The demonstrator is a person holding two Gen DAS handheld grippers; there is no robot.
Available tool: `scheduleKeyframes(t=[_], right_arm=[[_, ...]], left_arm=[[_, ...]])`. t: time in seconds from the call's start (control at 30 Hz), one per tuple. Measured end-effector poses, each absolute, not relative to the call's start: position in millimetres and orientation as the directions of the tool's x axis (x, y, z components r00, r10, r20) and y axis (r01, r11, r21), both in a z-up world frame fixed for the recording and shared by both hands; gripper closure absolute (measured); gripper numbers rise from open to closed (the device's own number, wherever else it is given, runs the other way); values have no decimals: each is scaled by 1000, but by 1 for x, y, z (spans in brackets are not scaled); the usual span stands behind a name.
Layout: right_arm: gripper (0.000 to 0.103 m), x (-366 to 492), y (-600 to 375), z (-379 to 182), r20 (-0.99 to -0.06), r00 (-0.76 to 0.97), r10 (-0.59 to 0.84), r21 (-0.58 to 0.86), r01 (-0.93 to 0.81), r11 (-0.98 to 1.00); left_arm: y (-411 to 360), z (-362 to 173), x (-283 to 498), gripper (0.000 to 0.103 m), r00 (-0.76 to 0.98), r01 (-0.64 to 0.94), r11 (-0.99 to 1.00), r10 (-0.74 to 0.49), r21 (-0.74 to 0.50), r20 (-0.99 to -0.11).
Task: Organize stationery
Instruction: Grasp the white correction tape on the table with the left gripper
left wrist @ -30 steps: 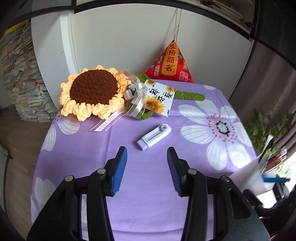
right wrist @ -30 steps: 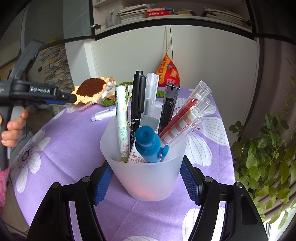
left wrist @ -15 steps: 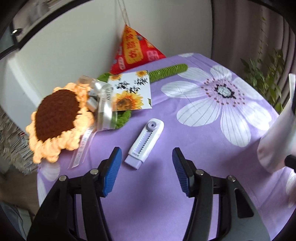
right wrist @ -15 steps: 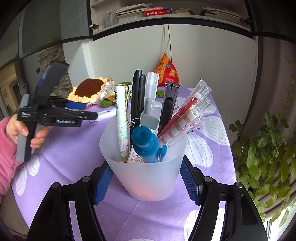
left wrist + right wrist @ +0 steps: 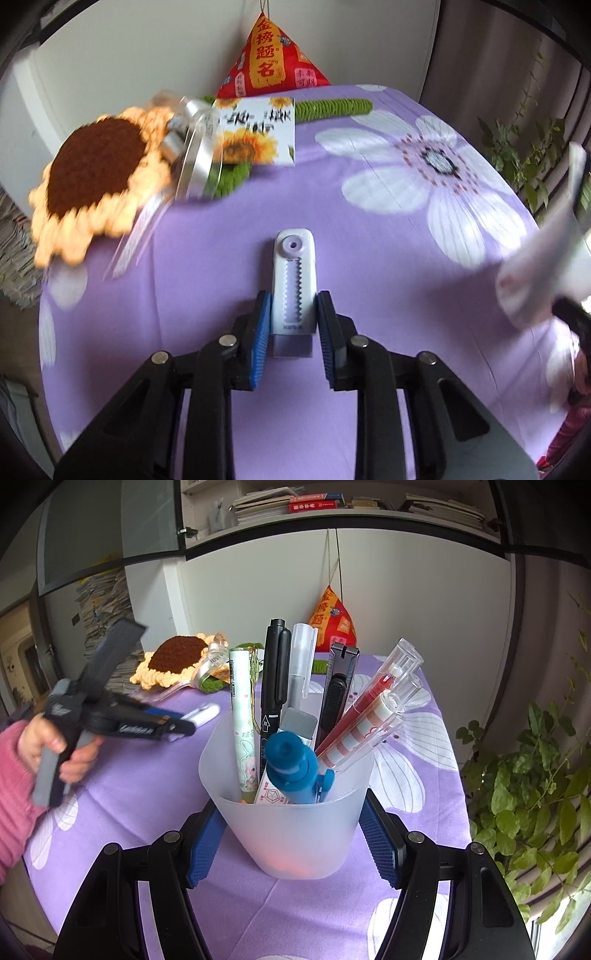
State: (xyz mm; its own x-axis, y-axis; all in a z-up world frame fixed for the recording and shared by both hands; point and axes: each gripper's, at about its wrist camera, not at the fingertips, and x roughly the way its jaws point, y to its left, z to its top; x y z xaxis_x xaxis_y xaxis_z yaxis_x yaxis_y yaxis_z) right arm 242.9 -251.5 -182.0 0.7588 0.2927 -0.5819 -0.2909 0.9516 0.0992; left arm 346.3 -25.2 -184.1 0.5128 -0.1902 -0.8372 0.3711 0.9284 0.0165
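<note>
A white and lilac slide-out eraser case [image 5: 294, 280] lies on the purple flowered tablecloth [image 5: 229, 243], pointing away from me. My left gripper [image 5: 294, 325] is closing its jaws around the case's near end, and the blue pads [image 5: 263, 325] touch both sides. In the right wrist view a hand in a pink sleeve holds that left gripper [image 5: 181, 727] over the case [image 5: 205, 712]. My right gripper [image 5: 293, 843] is shut on a translucent plastic cup [image 5: 291, 834] holding several pens, markers and a blue-capped tube [image 5: 291, 766]. The cup [image 5: 546, 266] shows blurred at the left view's right edge.
A crocheted sunflower [image 5: 96, 173] with a ribbon and a card [image 5: 255, 136] lies at the table's back left. A red pyramid-shaped charm [image 5: 271, 62] hangs against the white cabinet. A leafy plant [image 5: 524, 775] stands past the right table edge, and paper stacks [image 5: 103, 605] rise at the left.
The left gripper has come down and forward onto the eraser case, lined up with it, and its jaws have narrowed from wide apart to touching its sides. The right gripper and cup stayed still.
</note>
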Motion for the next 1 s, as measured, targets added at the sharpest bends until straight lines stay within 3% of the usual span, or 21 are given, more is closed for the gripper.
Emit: scheduleKeyframes(t=[0.33, 0.4, 0.47, 0.63, 0.8, 0.87, 1.0], right_arm=[[32, 243, -252, -182, -581, 759, 294, 101, -291, 951], [32, 243, -252, -182, -581, 759, 294, 102, -291, 951], [32, 243, -252, -182, -581, 759, 295, 103, -291, 951], [32, 243, -252, -182, -580, 759, 295, 103, -291, 951], [32, 243, -253, -182, -580, 759, 296, 104, -291, 951], [32, 243, -253, -182, -580, 759, 296, 104, -291, 951], [32, 243, -253, -182, -580, 759, 296, 104, -291, 951]], left_arm=[[-28, -189, 235, 77, 466, 398, 917, -224, -23, -856], [-29, -190, 233, 73, 472, 389, 921, -212, -13, -856], [-32, -188, 236, 61, 486, 374, 927, -196, 0, -852], [-43, -181, 254, 59, 507, 378, 926, -191, 17, -840], [-50, -191, 269, 63, 482, 380, 924, -163, 37, -861], [-52, -191, 270, 79, 476, 388, 921, -177, 25, -861], [-52, -181, 268, 80, 513, 370, 928, -162, 47, -843]])
